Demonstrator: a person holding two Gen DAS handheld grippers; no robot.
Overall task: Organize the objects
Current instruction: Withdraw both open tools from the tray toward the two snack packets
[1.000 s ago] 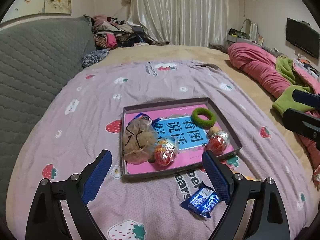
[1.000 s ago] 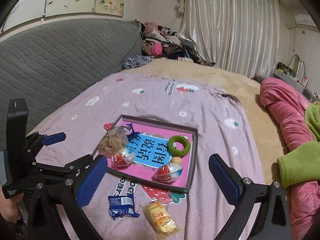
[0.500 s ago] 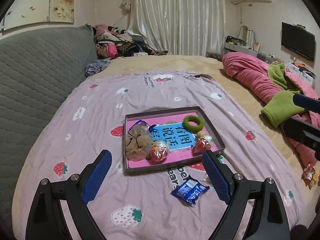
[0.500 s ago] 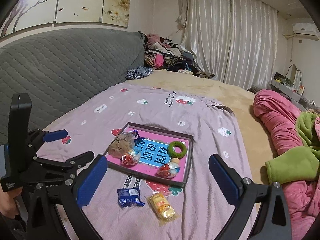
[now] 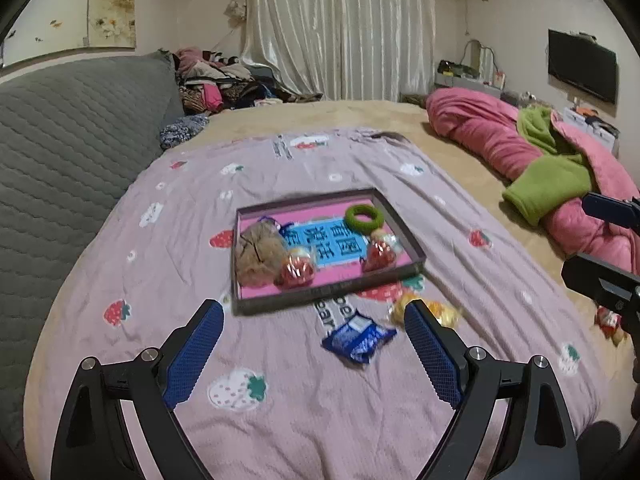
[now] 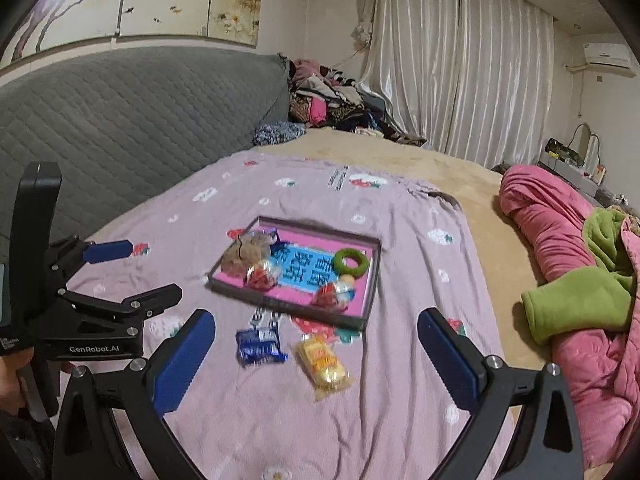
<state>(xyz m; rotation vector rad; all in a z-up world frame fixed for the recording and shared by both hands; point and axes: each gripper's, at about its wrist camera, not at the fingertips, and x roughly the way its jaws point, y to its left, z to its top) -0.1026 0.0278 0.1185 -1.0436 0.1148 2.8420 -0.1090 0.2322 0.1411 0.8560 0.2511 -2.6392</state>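
A shallow pink-lined tray point(image 5: 326, 294) point(image 6: 370, 278) lies on the pink strawberry sheet. In it are a brown net pouch point(image 5: 256, 252), a green ring point(image 5: 363, 219) point(image 6: 351, 263), and two red-wrapped sweets point(image 5: 297, 269) point(image 5: 380, 250). In front of the tray lie a blue snack packet point(image 5: 358, 340) point(image 6: 258, 346) and a yellow snack packet point(image 5: 424, 312) point(image 6: 323, 364). My left gripper point(image 5: 314, 338) is open and empty, held back from the packets. My right gripper point(image 6: 316, 350) is open and empty above them. The left gripper also shows at the left of the right wrist view point(image 6: 120, 276).
A grey quilted headboard point(image 5: 60, 140) runs along the left. A pink and green duvet point(image 5: 552, 168) point(image 6: 580, 280) is heaped on the right. Piled clothes point(image 5: 224, 88) lie at the far end. A small red wrapper point(image 5: 608, 322) lies near the right edge.
Both grippers have drawn back and up from the tray, so it looks smaller and farther. The yellow packet has come into the left wrist view. Nothing was picked up.
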